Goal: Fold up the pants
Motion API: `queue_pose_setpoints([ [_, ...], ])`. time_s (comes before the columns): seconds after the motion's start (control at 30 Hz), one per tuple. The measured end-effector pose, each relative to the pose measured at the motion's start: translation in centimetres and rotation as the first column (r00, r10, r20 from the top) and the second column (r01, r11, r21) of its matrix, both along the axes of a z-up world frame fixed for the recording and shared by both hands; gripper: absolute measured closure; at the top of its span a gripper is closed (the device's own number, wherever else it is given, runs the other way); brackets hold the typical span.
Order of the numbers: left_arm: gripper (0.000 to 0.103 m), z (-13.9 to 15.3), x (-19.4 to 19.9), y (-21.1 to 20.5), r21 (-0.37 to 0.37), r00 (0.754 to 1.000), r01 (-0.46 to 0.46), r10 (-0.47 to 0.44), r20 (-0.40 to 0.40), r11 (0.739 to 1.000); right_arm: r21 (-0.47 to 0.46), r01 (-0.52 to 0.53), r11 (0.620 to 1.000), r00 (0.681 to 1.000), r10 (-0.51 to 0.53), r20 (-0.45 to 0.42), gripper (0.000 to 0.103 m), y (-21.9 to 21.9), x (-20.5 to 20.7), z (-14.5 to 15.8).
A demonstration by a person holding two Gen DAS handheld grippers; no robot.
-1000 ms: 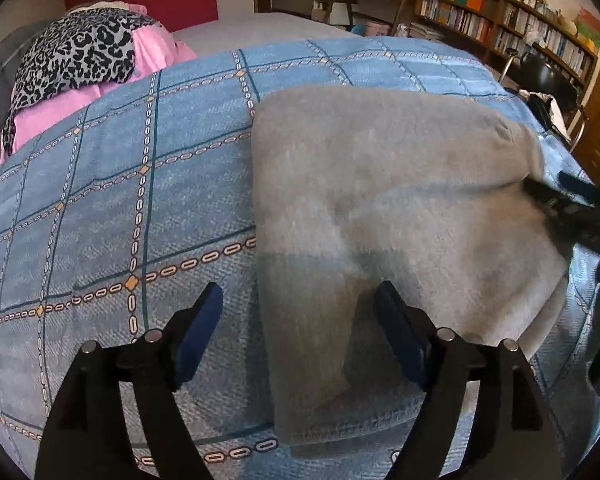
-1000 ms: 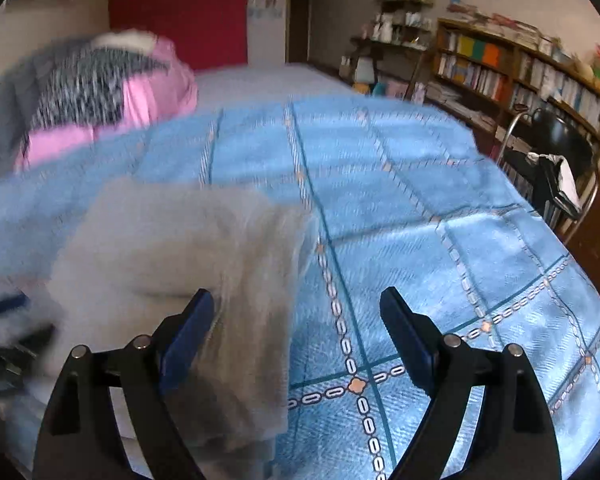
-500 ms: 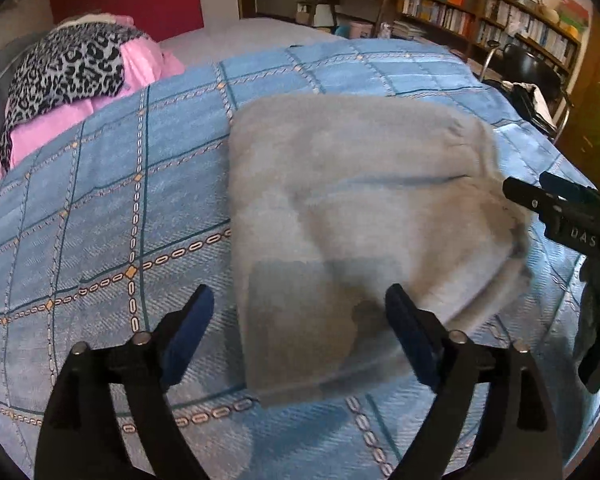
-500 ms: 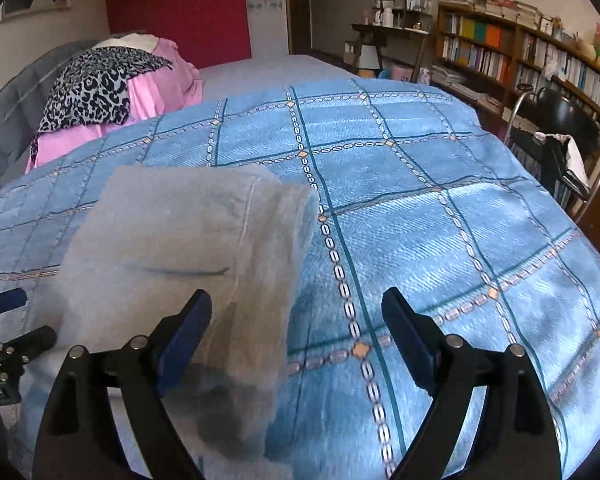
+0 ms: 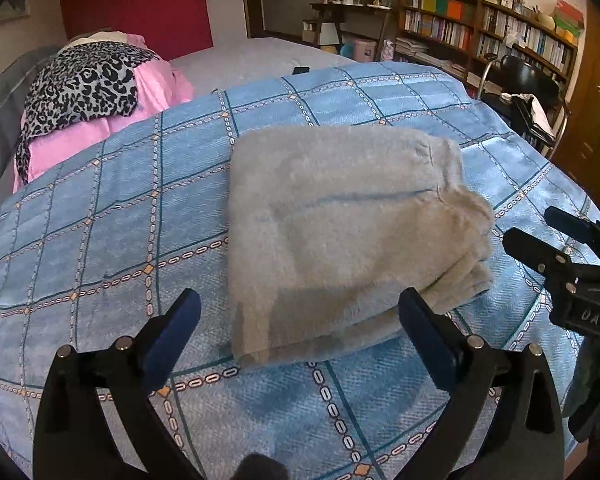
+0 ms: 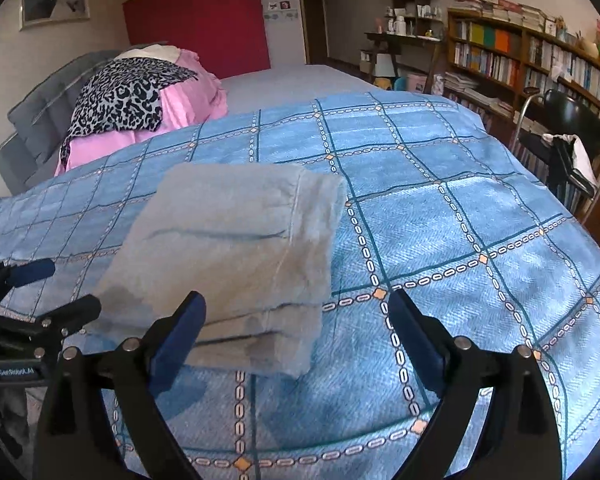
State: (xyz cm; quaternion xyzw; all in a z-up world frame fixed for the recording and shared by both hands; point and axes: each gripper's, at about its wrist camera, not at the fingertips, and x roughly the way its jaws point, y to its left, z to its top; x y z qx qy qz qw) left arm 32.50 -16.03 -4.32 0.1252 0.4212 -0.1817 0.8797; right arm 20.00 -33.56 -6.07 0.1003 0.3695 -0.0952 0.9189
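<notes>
My right tool (image 6: 296,332) spread wide above the blue checked bedspread (image 6: 440,240), folded grey pants (image 6: 236,248) lying ahead-left, my left tool (image 6: 40,292) beside them

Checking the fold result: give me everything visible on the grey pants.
The grey pants are fleecy-looking fabric folded into a compact, roughly rectangular bundle, lying flat on the blue checked blanket. Stacked layer edges show at the near-right end, and a seam runs across the top. Only the blanket touches them: the left gripper and right gripper are both open and clear of the cloth.
</notes>
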Motion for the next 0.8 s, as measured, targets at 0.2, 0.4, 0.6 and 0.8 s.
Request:
queue_pose_setpoints([
  [0.2, 0.003, 1.4, -1.0, 0.4, 0.025, 0.999, -0.028, 0.027, 0.035, 0.999, -0.007, -0.001, 1.000, 1.000, 0.002, 0.028, 0.011, 0.3, -1.4, 1.4],
  [0.4, 0.003, 2.1, -1.2, 0.3, 0.049, 0.998, -0.041, 0.039, 0.050, 0.998, -0.016, -0.020, 1.000, 0.999, 0.020, 0.035, 0.011, 0.9, -2.0, 2.2],
  [0.6, 0.003, 2.8, -1.5, -0.2, 0.103, 0.996, -0.047, 0.038, 0.085, 0.994, -0.054, -0.024, 0.998, 0.999, 0.026, 0.034, 0.011, 1.6, -2.0, 2.7],
  [0.8, 0.003, 3.2, -2.0, -0.6, 0.094, 0.995, -0.026, 0.017, 0.094, 0.995, -0.056, -0.023, 0.998, 0.999, 0.025, 0.033, 0.011, 1.6, -2.3, 2.8],
])
